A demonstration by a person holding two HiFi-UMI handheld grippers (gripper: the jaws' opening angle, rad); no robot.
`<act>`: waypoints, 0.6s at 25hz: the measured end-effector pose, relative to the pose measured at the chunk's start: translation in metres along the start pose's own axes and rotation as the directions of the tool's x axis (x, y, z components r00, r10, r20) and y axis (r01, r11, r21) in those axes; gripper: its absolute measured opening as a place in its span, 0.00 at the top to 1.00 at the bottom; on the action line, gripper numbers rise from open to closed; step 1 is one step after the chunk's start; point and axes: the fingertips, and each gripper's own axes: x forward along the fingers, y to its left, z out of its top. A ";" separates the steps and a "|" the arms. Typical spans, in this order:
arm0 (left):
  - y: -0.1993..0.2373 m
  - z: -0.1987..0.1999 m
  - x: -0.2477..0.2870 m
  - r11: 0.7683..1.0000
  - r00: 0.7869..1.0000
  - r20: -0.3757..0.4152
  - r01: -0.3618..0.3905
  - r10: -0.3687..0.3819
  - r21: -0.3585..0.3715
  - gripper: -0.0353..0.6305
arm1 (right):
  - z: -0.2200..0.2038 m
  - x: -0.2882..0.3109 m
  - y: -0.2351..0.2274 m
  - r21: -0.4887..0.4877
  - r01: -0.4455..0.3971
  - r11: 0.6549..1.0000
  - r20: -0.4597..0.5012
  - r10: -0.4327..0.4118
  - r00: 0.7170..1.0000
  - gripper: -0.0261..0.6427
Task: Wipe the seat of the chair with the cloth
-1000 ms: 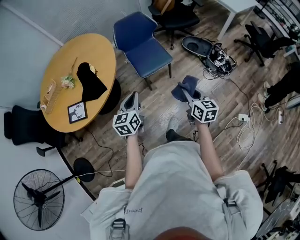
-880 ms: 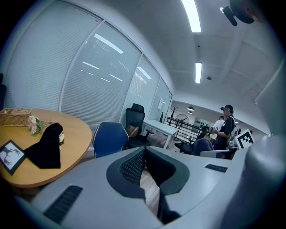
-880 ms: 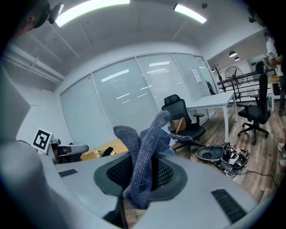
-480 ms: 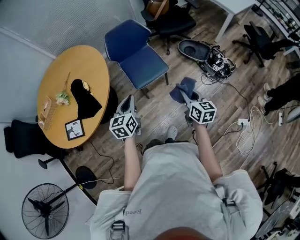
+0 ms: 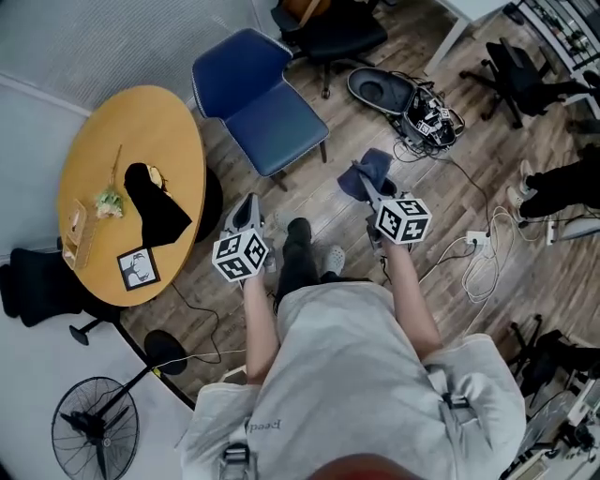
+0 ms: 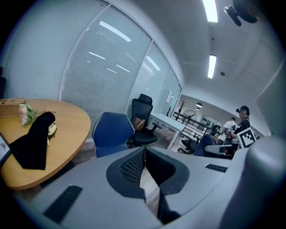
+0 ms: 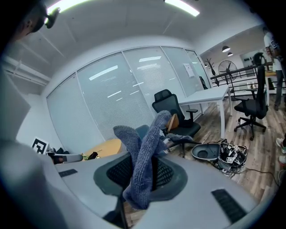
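Note:
The blue chair (image 5: 262, 103) stands on the wood floor ahead of me, its seat (image 5: 281, 127) bare. My right gripper (image 5: 364, 187) is shut on a blue-grey cloth (image 5: 367, 173), held in the air to the right of the chair. In the right gripper view the cloth (image 7: 145, 152) hangs bunched between the jaws and hides most of the chair. My left gripper (image 5: 248, 211) is shut with nothing in it and hovers below the chair's front edge. The left gripper view shows the chair (image 6: 111, 132) ahead of the closed jaws.
A round wooden table (image 5: 103, 244) at left carries a black cloth (image 5: 155, 202), a small picture frame (image 5: 138, 268) and a basket. A black office chair (image 5: 328, 28) stands behind the blue one. Cables and a dark shell (image 5: 422, 112) lie at right. A floor fan (image 5: 94, 431) stands at lower left.
The person has stepped toward the chair: a dark leg and foot now show between the grippers. Table and chair have slid left in view. The right gripper still holds the cloth.

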 end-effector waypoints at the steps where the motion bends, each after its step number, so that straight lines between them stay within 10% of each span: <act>1: 0.004 0.001 0.007 1.000 1.000 -0.008 0.004 -0.004 0.000 0.90 | 0.001 0.007 -0.002 0.005 0.007 1.000 -0.003 -0.007 1.000 0.81; 15: 0.052 0.061 0.143 0.999 0.997 -0.063 0.049 -0.050 -0.014 0.90 | 0.060 0.140 -0.002 -0.064 0.017 0.998 -0.099 -0.023 0.995 0.81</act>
